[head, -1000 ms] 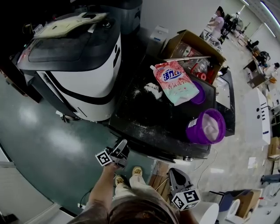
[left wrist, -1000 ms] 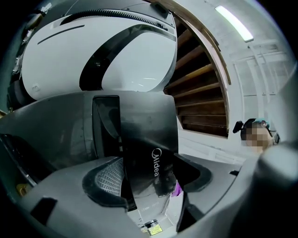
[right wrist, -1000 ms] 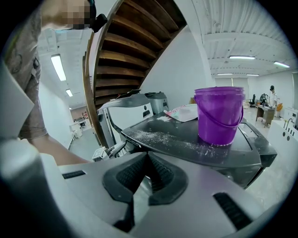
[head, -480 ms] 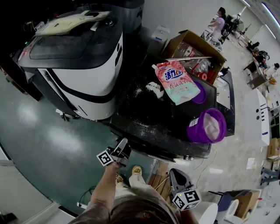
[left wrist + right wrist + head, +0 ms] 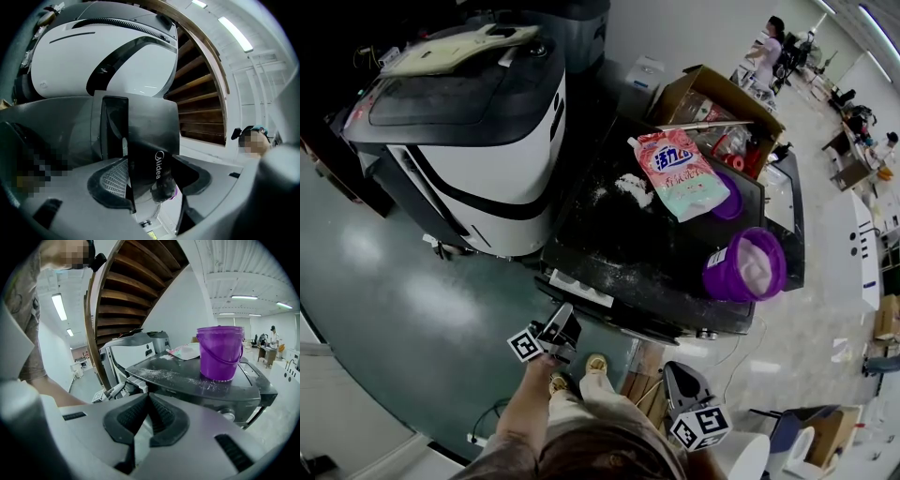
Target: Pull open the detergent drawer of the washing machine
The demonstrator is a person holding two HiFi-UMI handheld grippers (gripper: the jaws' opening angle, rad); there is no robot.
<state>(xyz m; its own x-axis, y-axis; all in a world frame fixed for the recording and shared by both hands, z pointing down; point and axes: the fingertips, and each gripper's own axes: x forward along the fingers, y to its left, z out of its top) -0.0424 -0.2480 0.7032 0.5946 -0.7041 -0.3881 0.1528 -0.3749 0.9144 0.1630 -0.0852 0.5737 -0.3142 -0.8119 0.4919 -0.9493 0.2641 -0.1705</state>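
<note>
The black washing machine (image 5: 656,253) stands ahead of me, and its detergent drawer (image 5: 581,288) sticks out a little at the front left, showing its white inside. My left gripper (image 5: 561,328) holds the drawer's dark front panel (image 5: 145,136), which bears a white brand name; the panel sits between the pads (image 5: 112,178). Its jaws have just been closing, with this panel between them. My right gripper (image 5: 678,375) hangs low at the right, off the machine, with its jaws shut on nothing (image 5: 146,416).
On the machine's top are a purple bucket (image 5: 743,267), a pink detergent bag (image 5: 680,173) and spilled white powder. A white and black machine (image 5: 478,131) stands to the left, an open cardboard box (image 5: 712,98) behind. My feet are below the drawer on the green floor.
The drawer has slid out of the machine's front and its white inside now shows. My left gripper has drawn back toward me with it. The right gripper has stayed put.
</note>
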